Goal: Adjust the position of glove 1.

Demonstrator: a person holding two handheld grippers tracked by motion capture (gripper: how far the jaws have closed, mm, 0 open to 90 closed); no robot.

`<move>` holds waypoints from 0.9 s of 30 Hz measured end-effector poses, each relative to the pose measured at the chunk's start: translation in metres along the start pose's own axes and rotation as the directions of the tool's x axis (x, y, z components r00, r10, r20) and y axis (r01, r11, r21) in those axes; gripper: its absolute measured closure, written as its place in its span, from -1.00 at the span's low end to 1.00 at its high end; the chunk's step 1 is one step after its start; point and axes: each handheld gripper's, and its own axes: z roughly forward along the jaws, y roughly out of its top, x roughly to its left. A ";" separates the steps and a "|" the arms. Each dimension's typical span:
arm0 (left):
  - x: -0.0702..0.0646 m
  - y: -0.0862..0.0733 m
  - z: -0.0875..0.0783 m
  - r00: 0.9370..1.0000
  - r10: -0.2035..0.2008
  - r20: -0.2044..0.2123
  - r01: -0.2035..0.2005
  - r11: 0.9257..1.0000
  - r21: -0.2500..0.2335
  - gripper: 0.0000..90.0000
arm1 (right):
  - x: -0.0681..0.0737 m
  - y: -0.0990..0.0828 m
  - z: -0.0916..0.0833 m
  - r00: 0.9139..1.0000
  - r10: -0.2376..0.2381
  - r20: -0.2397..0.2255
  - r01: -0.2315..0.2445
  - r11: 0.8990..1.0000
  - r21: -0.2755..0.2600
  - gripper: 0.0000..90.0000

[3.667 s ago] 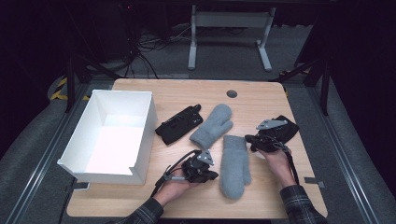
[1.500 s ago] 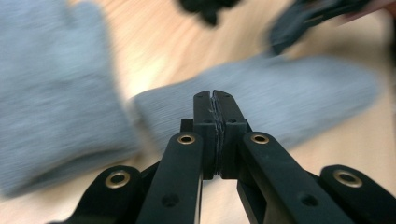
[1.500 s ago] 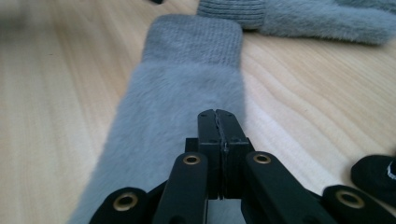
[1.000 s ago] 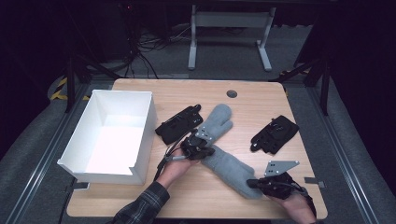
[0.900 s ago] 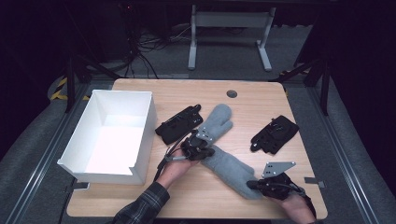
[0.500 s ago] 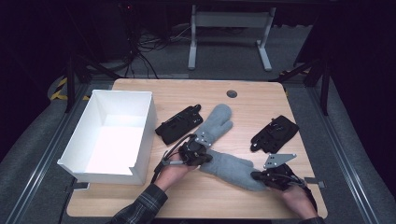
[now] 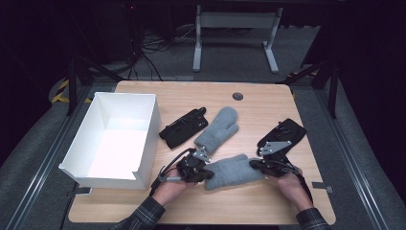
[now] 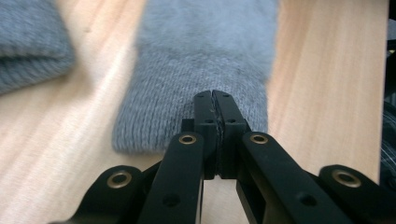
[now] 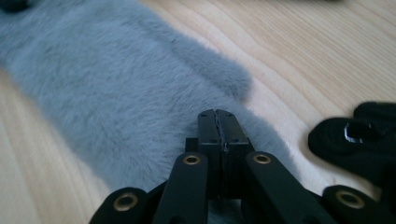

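Light wooden rectangular table point(image 7: 268, 103) takes up the middle of the high view, dark floor around it. White open-topped rectangular box point(image 7: 115, 139) sits at centre-left of the frame, on the table's left part, nothing seen inside.

Two grey fluffy knit mittens near frame centre. Upper grey mitten point(image 7: 218, 128) lies diagonally, fingertip end toward upper right, cuff toward lower left. Lower grey mitten point(image 7: 232, 170) lies roughly crosswise below it, lower centre of the frame, stretched between the two grippers. The two mittens are near each other; can't tell if touching.

Black glove with grey markings point(image 7: 184, 127) lies just right of the box, left of the upper mitten. Second black glove point(image 7: 286, 134) at centre-right of the frame, partly behind the right gripper's grey plate.

Left gripper point(image 7: 194, 167) at the lower mitten's left end, held by the left hand point(image 7: 170, 184). In the left gripper view its jaws are pressed together on the ribbed cuff edge point(image 8: 187, 116) of that mitten. Right gripper point(image 7: 268, 163) at the mitten's right end, right hand point(image 7: 289, 184) behind it. In the right gripper view the jaws are closed tight on the fluffy fingertip end point(image 9: 140, 107), thumb lobe just ahead, black glove at right edge of that view.

Small dark round grommet point(image 7: 237, 96) in the tabletop near its far edge.
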 end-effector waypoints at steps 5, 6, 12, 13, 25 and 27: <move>-0.010 -0.005 -0.001 0.999 0.023 0.027 -0.023 1.000 0.005 0.99 | -0.003 0.011 0.011 1.000 0.000 -0.010 0.000 1.000 -0.009 1.00; -0.012 -0.005 -0.001 0.999 0.026 0.033 -0.026 1.000 0.009 0.99 | -0.003 0.013 0.014 1.000 -0.003 -0.012 0.003 1.000 -0.008 1.00; -0.024 -0.008 0.003 0.996 0.047 0.070 -0.048 0.999 0.009 0.99 | -0.002 0.026 0.027 1.000 -0.022 -0.019 0.022 1.000 -0.016 1.00; -0.025 -0.007 0.004 0.996 0.054 0.073 -0.055 0.998 0.009 0.99 | -0.001 0.027 0.028 1.000 -0.023 -0.021 0.023 1.000 -0.018 1.00; -0.022 -0.006 -0.005 0.998 0.049 0.046 -0.048 0.998 -0.027 0.68 | -0.003 0.024 0.009 1.000 -0.001 -0.006 0.000 0.991 -0.132 0.63; -0.018 -0.004 -0.007 0.999 0.038 0.014 -0.037 0.999 -0.032 0.52 | -0.002 0.019 0.003 1.000 0.003 0.018 -0.001 0.989 -0.145 0.45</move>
